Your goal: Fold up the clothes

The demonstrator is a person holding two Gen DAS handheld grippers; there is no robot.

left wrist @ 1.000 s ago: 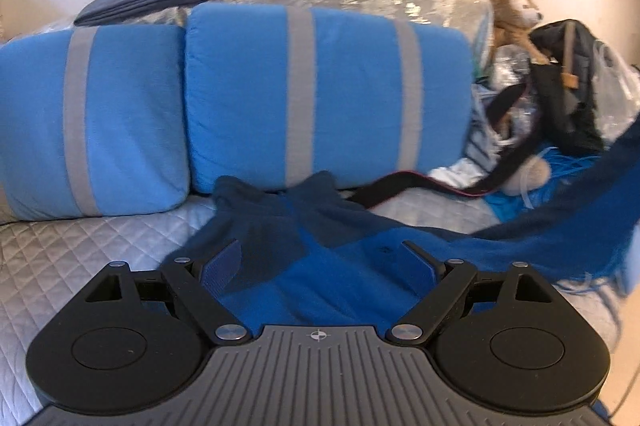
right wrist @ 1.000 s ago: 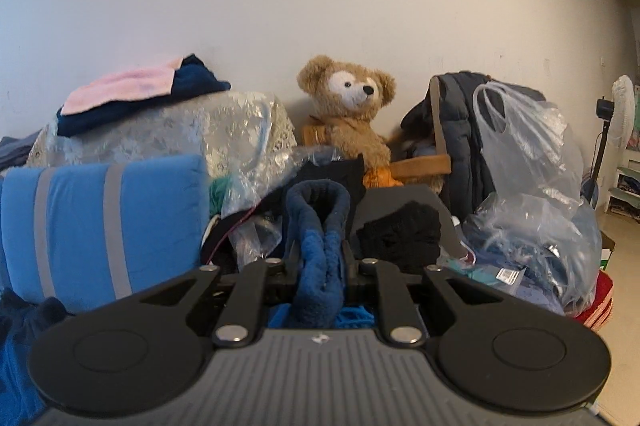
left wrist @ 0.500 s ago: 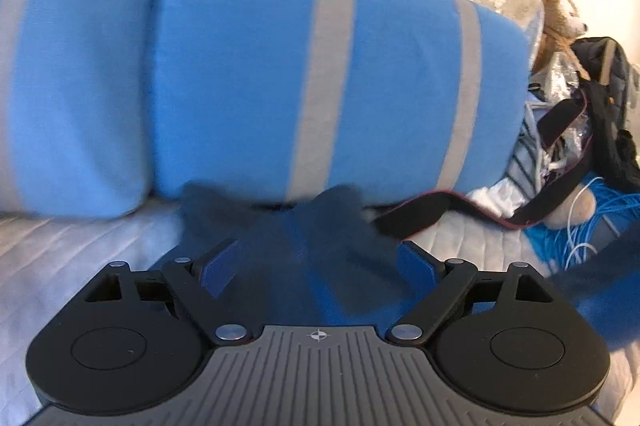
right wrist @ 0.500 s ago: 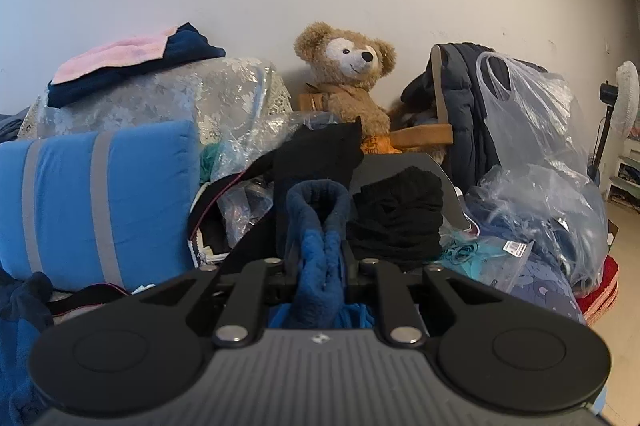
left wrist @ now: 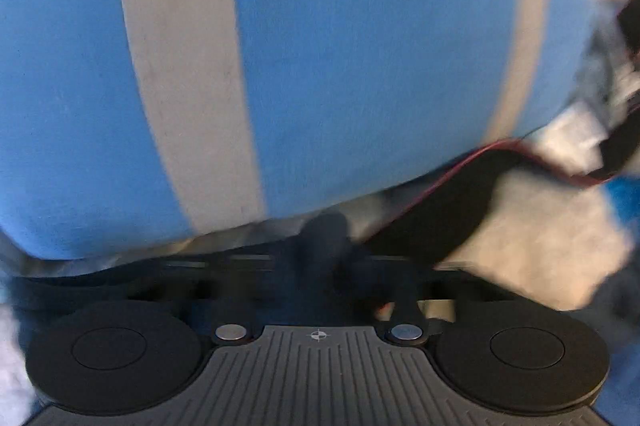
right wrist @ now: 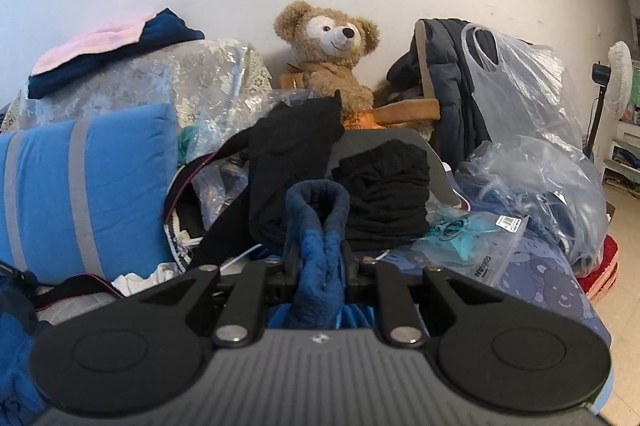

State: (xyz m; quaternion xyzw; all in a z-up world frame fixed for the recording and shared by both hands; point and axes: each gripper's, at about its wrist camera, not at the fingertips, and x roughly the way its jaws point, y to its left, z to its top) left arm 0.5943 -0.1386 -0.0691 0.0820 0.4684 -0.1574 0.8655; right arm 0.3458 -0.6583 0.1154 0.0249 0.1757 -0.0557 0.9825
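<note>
The garment is dark blue fleece. In the right wrist view a fold of it [right wrist: 318, 209] stands up between the fingers of my right gripper [right wrist: 318, 258], which is shut on it; more of the blue garment hangs at the lower left [right wrist: 16, 354]. The left wrist view is blurred. There my left gripper [left wrist: 320, 266] points down at the foot of a blue cushion [left wrist: 360, 65], and its jaws are closing on a dark lump of the garment [left wrist: 320, 230] that pokes up between them. The fingertips are hidden in the dark fabric.
The blue cushion with grey stripes [right wrist: 88, 185] leans behind the grey quilted cover [left wrist: 540, 238]. A black strap [left wrist: 440, 222] lies beside the left gripper. Black clothes [right wrist: 384, 185], a teddy bear [right wrist: 328, 41], plastic bags [right wrist: 520, 97] and folded clothes [right wrist: 108, 53] crowd the back.
My left gripper has dropped forward to the cushion's base and gone from wide open to nearly shut around the blue fabric. The right gripper has sunk a little, still holding its fold.
</note>
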